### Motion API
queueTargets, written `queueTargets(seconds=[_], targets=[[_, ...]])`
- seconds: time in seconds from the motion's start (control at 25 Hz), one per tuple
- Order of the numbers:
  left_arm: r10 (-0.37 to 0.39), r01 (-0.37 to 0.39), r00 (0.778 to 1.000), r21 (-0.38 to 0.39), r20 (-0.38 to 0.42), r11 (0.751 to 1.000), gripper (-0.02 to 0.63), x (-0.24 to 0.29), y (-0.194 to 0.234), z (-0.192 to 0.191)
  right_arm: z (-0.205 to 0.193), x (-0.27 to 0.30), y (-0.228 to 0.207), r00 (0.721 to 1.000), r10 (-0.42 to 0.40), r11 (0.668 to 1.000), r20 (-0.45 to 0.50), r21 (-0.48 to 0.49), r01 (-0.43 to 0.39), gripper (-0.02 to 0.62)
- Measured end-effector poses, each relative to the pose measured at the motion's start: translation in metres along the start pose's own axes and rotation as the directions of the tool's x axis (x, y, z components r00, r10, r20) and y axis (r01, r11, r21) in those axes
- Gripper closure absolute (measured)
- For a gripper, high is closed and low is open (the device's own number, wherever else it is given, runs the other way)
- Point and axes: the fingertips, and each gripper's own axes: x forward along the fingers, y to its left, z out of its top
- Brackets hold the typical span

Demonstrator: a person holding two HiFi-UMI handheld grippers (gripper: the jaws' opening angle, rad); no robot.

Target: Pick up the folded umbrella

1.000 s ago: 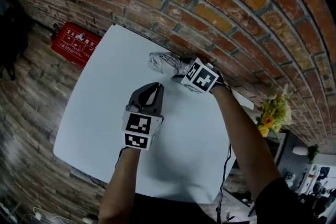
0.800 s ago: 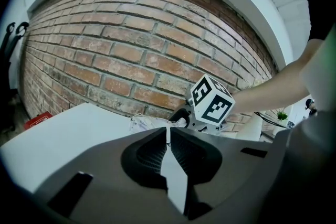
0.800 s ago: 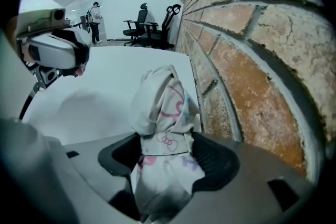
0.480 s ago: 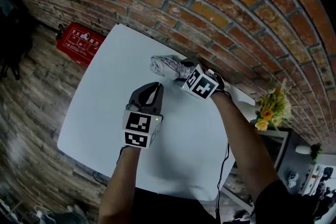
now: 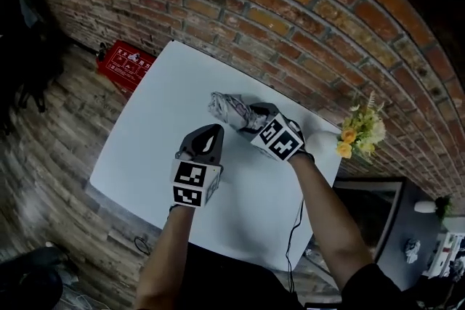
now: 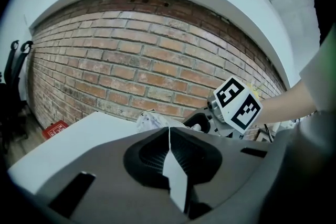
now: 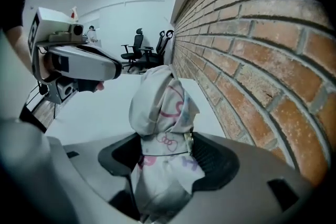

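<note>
The folded umbrella (image 5: 227, 109) is a pale, pink-patterned bundle lying on the white table (image 5: 152, 127) close to the brick wall. My right gripper (image 5: 251, 117) is shut on the umbrella (image 7: 160, 113), its jaws pressed against both sides of the cloth. The umbrella's far end sticks out past the jaws along the wall. My left gripper (image 5: 208, 138) hovers over the table's middle, shut and holding nothing, a short way in front of the umbrella (image 6: 152, 121). From the left gripper view the right gripper's marker cube (image 6: 237, 104) shows beside the bundle.
A brick wall (image 5: 305, 25) runs right behind the table. A vase of yellow flowers (image 5: 356, 136) stands at the table's right end. A red box (image 5: 129, 63) lies on the wooden floor to the left. Office chairs (image 7: 142, 45) stand far off.
The head camera has shifted, so the table and both grippers sit lower and more central. The right gripper stays closed on the umbrella; the left gripper keeps its place.
</note>
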Motion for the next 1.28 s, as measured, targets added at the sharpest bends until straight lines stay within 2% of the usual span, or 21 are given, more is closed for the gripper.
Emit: queueTargets(seconds=[0.32, 0.72, 1.04, 1.28], targets=[[0.001, -0.001, 1.0, 0.006, 0.008, 1.0, 0.592, -0.058, -0.057, 0.002, -0.012, -0.076, 0.05, 0.991, -0.024, 0.994, 0.129, 0.106, 0.01, 0.293], [0.031, -0.031, 0.999, 0.015, 0.015, 0.999, 0.592, -0.135, -0.127, -0.013, -0.038, -0.161, 0.128, 0.963, -0.018, 0.981, 0.27, 0.191, -0.035, 0.293], [-0.008, 0.007, 0.999, 0.029, 0.041, 1.0, 0.592, -0.175, -0.184, -0.012, -0.052, -0.21, 0.177, 0.92, -0.023, 0.96, 0.39, 0.267, -0.089, 0.293], [-0.027, 0.023, 0.997, 0.046, 0.073, 0.999, 0.592, -0.196, -0.203, -0.005, -0.048, -0.247, 0.193, 0.869, -0.068, 0.932, 0.491, 0.343, -0.121, 0.293]])
